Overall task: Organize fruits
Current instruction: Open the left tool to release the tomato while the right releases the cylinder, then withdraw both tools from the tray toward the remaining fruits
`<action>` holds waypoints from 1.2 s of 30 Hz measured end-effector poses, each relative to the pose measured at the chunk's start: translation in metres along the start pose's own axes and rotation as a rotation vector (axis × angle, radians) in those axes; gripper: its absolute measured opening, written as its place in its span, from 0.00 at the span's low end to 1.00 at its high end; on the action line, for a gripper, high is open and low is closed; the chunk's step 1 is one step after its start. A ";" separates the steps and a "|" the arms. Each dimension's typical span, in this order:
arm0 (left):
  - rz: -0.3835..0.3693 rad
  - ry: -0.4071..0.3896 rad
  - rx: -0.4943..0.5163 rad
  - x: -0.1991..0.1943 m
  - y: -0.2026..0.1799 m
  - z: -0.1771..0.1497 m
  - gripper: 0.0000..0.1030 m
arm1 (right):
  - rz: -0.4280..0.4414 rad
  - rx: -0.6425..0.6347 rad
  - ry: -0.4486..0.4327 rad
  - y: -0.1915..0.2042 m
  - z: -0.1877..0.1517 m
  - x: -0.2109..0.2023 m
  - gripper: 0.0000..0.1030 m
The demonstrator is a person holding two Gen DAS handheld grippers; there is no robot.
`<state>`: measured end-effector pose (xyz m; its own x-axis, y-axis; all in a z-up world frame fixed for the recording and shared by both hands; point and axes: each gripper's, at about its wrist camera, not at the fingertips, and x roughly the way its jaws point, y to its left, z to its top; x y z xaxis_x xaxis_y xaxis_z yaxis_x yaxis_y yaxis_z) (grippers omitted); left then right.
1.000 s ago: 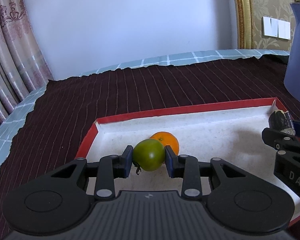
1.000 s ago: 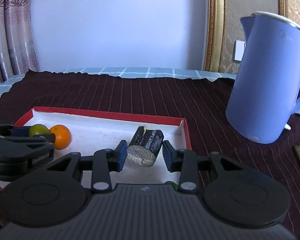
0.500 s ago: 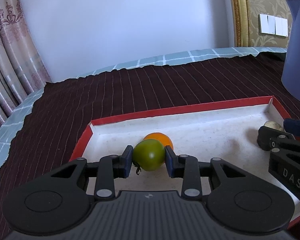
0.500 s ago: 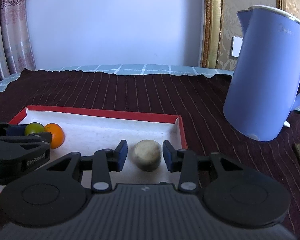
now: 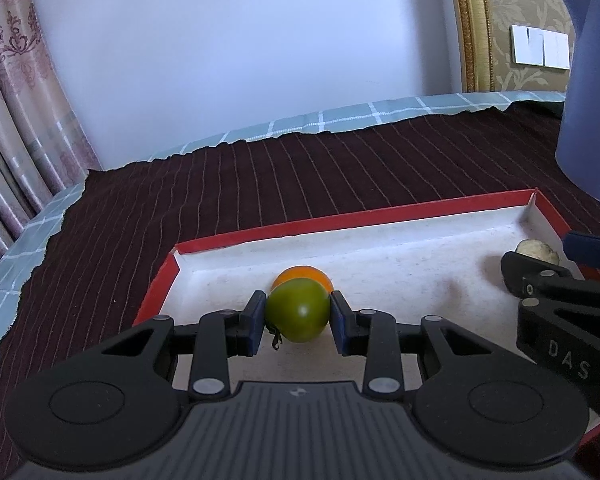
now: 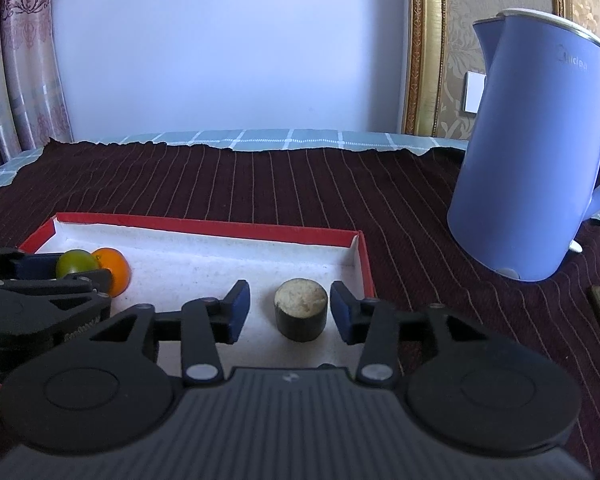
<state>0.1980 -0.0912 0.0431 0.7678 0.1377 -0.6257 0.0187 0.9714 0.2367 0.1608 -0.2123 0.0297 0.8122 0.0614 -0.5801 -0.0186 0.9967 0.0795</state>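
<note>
Red-rimmed tray: left fingers clamp green tomato; right fingers opening around upright stub.

Pale wall, patterned curtain left, gilt frame right.

Green tomato, orange fruit, red-rimmed white tray, maroon pinstriped cloth, blue kettle.

Each hand-held gripper is matte black plastic: the left hand-held gripper and the right hand-held gripper share ribbed grey bodies, round side discs, silver pivot screws and blue finger pads. White letters "DAS" mark the right one's side.
</note>
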 end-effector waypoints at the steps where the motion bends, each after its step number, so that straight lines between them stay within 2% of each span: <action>1: 0.000 -0.002 0.001 -0.001 -0.001 0.000 0.32 | 0.000 0.000 -0.001 0.000 0.000 0.000 0.44; 5: 0.004 -0.006 0.004 -0.004 -0.002 0.000 0.34 | 0.002 0.002 -0.004 -0.001 0.000 -0.002 0.46; 8: 0.027 -0.026 0.010 -0.008 -0.004 0.000 0.52 | 0.005 0.005 -0.004 -0.001 -0.001 -0.003 0.48; 9: 0.033 -0.034 0.011 -0.010 -0.004 0.000 0.62 | 0.004 0.004 -0.005 -0.001 -0.001 -0.003 0.49; 10: 0.039 -0.045 0.013 -0.012 -0.004 0.000 0.68 | 0.003 0.004 -0.007 -0.001 -0.001 -0.004 0.50; 18: 0.045 -0.066 0.010 -0.023 -0.002 -0.001 0.69 | 0.004 0.007 -0.017 -0.002 -0.003 -0.009 0.58; 24: 0.023 -0.072 -0.032 -0.036 0.012 -0.009 0.69 | -0.006 0.009 -0.045 -0.002 -0.005 -0.018 0.77; 28: 0.022 -0.082 -0.059 -0.046 0.023 -0.017 0.69 | -0.012 0.010 -0.080 0.000 -0.008 -0.030 0.98; 29: 0.023 -0.085 -0.067 -0.048 0.027 -0.019 0.69 | -0.013 0.014 -0.092 0.000 -0.009 -0.034 1.00; 33: 0.040 -0.087 -0.093 -0.055 0.037 -0.028 0.71 | -0.022 0.032 -0.111 0.002 -0.014 -0.048 1.00; 34: 0.042 -0.088 -0.099 -0.057 0.040 -0.031 0.76 | -0.025 0.036 -0.112 0.003 -0.015 -0.051 1.00; 36: 0.050 -0.093 -0.112 -0.059 0.045 -0.036 0.79 | -0.026 0.045 -0.118 0.005 -0.019 -0.059 1.00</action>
<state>0.1304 -0.0484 0.0646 0.8221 0.1730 -0.5424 -0.0889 0.9800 0.1779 0.1018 -0.2101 0.0484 0.8752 0.0263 -0.4830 0.0272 0.9943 0.1034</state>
